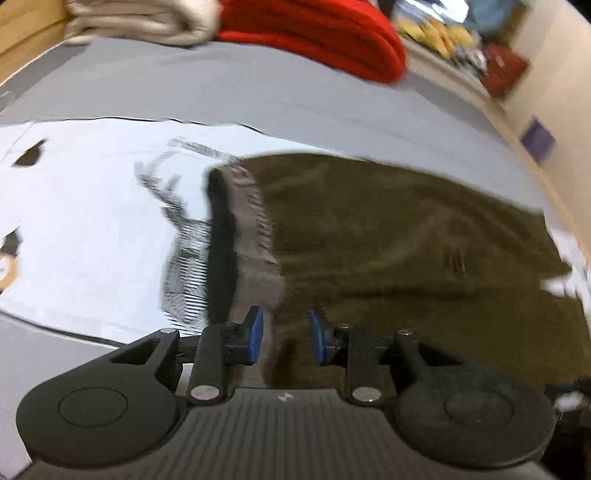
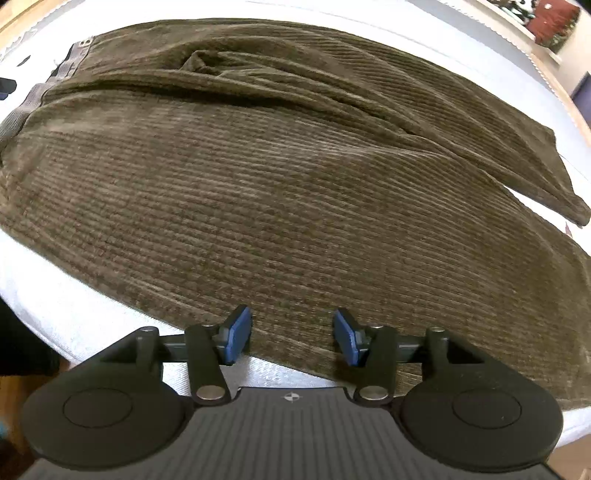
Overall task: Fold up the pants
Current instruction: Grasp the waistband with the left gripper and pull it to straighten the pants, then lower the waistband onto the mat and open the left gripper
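Olive-brown corduroy pants (image 2: 280, 177) lie spread on a pale bed sheet (image 2: 74, 306), waistband to the left, legs running right. In the left wrist view the pants (image 1: 406, 236) are blurred, with the grey waistband (image 1: 255, 236) at their left end. My left gripper (image 1: 285, 338) is open, its blue pads just above the waistband edge, holding nothing. My right gripper (image 2: 291, 338) is open over the near edge of a pant leg, holding nothing.
A white printed sheet of fabric (image 1: 92, 229) lies left of the pants on the grey bed (image 1: 258, 92). A folded red blanket (image 1: 325, 37) and a beige one (image 1: 147, 22) sit at the far side. Shelves with clutter (image 1: 480, 48) stand at the right.
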`<state>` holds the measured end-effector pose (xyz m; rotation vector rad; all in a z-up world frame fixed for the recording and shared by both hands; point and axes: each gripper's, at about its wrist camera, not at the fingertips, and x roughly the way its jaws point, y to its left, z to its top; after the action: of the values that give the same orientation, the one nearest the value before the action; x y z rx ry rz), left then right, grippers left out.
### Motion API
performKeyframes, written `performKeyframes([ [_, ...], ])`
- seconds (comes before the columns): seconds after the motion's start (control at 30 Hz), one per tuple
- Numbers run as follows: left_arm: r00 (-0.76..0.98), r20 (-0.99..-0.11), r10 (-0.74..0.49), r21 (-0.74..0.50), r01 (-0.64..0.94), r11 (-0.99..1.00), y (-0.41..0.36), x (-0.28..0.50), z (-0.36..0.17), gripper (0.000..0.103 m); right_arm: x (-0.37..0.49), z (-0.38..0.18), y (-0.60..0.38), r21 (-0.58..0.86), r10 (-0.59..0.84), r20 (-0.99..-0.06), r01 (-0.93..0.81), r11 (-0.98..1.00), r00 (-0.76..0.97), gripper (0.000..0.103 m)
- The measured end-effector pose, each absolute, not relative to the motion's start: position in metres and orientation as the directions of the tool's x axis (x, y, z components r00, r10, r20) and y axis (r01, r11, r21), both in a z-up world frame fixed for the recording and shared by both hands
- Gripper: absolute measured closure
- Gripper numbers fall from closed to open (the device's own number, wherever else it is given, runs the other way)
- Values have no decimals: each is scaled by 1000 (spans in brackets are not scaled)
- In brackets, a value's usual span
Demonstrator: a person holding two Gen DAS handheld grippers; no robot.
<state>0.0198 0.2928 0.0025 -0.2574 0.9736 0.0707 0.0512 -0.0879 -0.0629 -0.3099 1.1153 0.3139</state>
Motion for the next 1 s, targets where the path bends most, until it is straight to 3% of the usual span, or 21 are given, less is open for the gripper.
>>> performKeyframes([
  [0.07, 466, -885, 0, -86, -163, 983, 283, 30, -14, 74, 51, -61, -90, -82, 89, -908, -383, 920, 408, 50],
  [0.1, 395, -918, 43, -27, -168, 985, 281, 34, -27, 89, 51, -61, -92, -80, 90, -907, -377, 923, 412, 50],
  [0.17, 378, -923, 75, 15, -160, 987, 279, 35, -31, 92, 50, -57, -94, -71, 100, -897, -366, 928, 430, 50],
  [0.33, 489, -869, 75, -53, -243, 969, 290, 33, -8, 76, 51, -41, -111, -12, 146, -846, -294, 956, 513, 51],
  [0.47, 582, -807, 102, -67, -261, 963, 291, 33, 8, 66, 51, -17, -127, 30, 175, -738, -227, 973, 651, 52],
  [0.6, 676, -715, 180, -10, -266, 964, 278, 29, 20, 42, 46, 16, -145, 78, 200, -591, -191, 978, 781, 52],
  [0.67, 713, -671, 204, 12, -265, 964, 270, 27, 27, 41, 49, 37, -158, 98, 202, -528, -177, 979, 825, 51],
  [0.83, 713, -668, 212, 19, -268, 963, 261, 31, 30, 41, 69, 87, -192, 51, 181, -420, -176, 983, 889, 48],
  [0.97, 707, -688, 166, -9, -237, 971, 263, 33, 28, 41, 98, 88, -219, 37, 156, -425, -156, 987, 891, 46],
  [1.0, 706, -689, 164, -10, -235, 972, 265, 34, 27, 46, 105, 79, -225, 53, 143, -443, -133, 990, 885, 46],
])
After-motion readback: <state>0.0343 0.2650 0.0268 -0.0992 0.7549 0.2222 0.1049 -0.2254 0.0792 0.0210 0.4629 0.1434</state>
